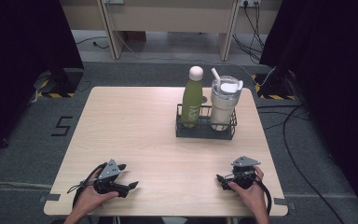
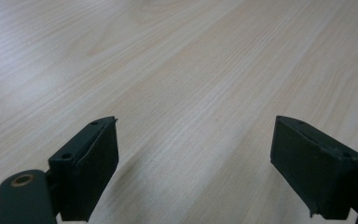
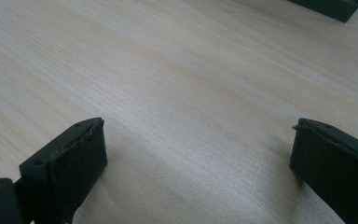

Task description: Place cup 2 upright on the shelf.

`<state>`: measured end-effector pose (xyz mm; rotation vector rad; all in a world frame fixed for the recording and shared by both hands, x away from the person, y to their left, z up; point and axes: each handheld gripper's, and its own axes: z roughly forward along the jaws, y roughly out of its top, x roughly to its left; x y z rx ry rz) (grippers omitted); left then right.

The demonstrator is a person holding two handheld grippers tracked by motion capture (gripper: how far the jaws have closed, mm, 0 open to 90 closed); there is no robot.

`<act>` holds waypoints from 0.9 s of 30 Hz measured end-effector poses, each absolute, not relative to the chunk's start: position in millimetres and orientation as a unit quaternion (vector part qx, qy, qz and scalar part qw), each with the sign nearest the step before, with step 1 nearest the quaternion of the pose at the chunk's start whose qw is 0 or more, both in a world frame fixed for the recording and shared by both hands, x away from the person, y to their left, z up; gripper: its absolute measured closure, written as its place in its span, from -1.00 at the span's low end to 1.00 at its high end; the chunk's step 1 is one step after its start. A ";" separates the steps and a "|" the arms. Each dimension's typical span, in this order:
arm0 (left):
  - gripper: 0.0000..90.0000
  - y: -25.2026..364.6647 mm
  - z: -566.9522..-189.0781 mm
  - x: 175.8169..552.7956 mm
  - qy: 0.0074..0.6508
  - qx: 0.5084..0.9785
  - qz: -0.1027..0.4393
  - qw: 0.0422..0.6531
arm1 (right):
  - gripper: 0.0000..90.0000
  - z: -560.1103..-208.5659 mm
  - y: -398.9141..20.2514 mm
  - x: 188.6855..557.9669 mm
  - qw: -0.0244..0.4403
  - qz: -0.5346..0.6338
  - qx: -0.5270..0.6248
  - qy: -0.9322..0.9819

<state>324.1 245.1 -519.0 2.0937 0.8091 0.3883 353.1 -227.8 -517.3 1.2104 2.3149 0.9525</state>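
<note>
— Where do the bottles stand?

— In the wire basket (image 1: 206, 132) at the table's (image 1: 135, 130) far right: the green bottle (image 1: 192, 100) in its left half, the white tumbler (image 1: 224, 105) just beside it on the right.

— And the grippers?

— Well short of the basket, at the near edge. The left gripper (image 1: 128, 176) and the right gripper (image 1: 220, 180) both rest there with jaws spread wide, holding nothing, bare wood between them.
</note>
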 end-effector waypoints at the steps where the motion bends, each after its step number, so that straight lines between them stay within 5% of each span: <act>1: -0.67 245.1 -519.0 324.1 0.323 0.835 0.155 0.419 | -0.91 -517.3 -227.8 353.1 0.180 0.337 0.428 0.819; 27: -0.71 244.8 -523.6 324.2 0.329 0.850 0.137 0.388 | -0.91 -517.3 -227.7 353.1 0.180 0.337 0.428 0.819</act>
